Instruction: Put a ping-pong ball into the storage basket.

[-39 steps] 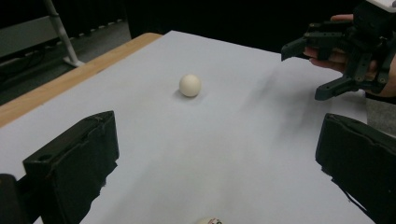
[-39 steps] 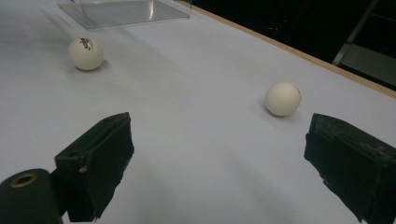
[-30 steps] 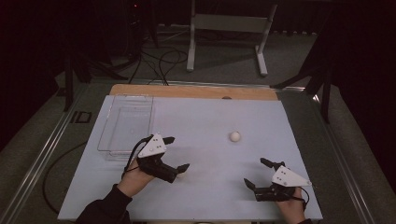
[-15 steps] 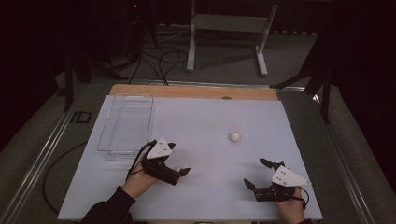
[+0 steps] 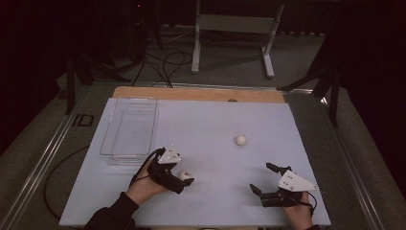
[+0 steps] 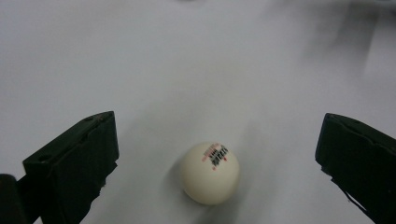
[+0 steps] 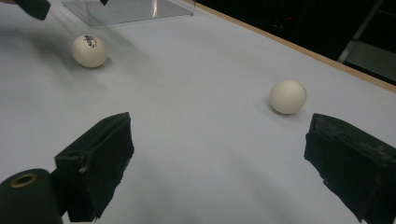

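Left gripper view — white ball [image 6: 210, 173], red-black print, perhaps blurred | left tool [image 6: 217, 154] apart | right tool [image 7: 219, 158] apart

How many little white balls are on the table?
2. One ball lies on the table between the open jaws of the left gripper, untouched. The other ball sits alone farther back, near the table's middle. No others can be seen.

White ball [image 6: 210, 173] with red and black print at the frame's lower centre; plain white ball [image 5: 241, 140] right of centre. Clear tray [image 5: 107, 148] upper left. Pale grey-white table [image 5: 215, 120], tan far edge. Black jaws.
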